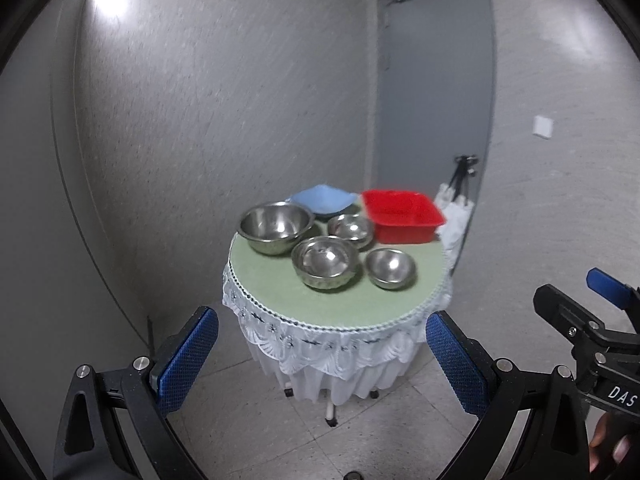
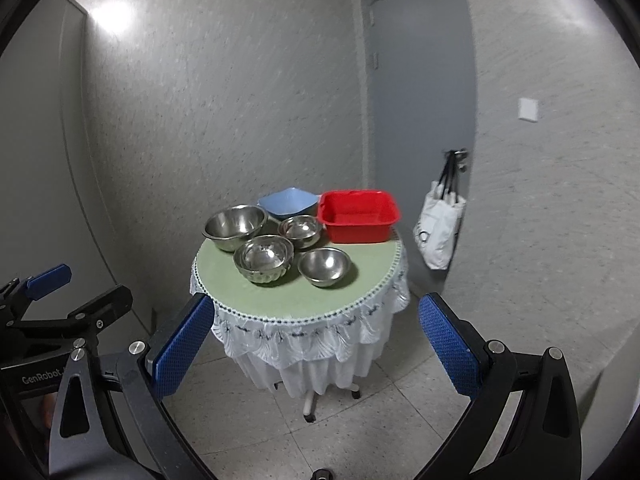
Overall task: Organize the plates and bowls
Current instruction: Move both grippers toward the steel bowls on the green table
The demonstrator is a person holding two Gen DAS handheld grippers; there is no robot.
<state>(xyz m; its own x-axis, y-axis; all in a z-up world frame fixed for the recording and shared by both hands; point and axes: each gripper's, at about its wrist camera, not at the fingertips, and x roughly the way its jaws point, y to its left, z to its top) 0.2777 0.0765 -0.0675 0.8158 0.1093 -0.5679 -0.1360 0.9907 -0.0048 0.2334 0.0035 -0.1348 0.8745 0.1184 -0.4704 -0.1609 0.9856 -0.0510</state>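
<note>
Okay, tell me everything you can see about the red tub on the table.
The red tub is a squarish basin with rounded corners and a thickened rim, glossy like plastic. It sits upright at the far right of the round table, on the green top, its far edge reaching the table's rim. It looks empty, though the floor is only partly visible. The blue dish lies close on its left and a small steel bowl stands just in front of that corner; contact with either cannot be told. Neither gripper is near it.

The left gripper (image 1: pixel 322 364) hangs wide open, well short of the round table (image 1: pixel 280 292). On it stand four steel bowls (image 1: pixel 325 261), a blue dish (image 1: pixel 323 199) and a red tub (image 1: pixel 402 216), blurred, apparently empty. The right gripper (image 1: pixel 592 304) shows at the right edge.
</note>
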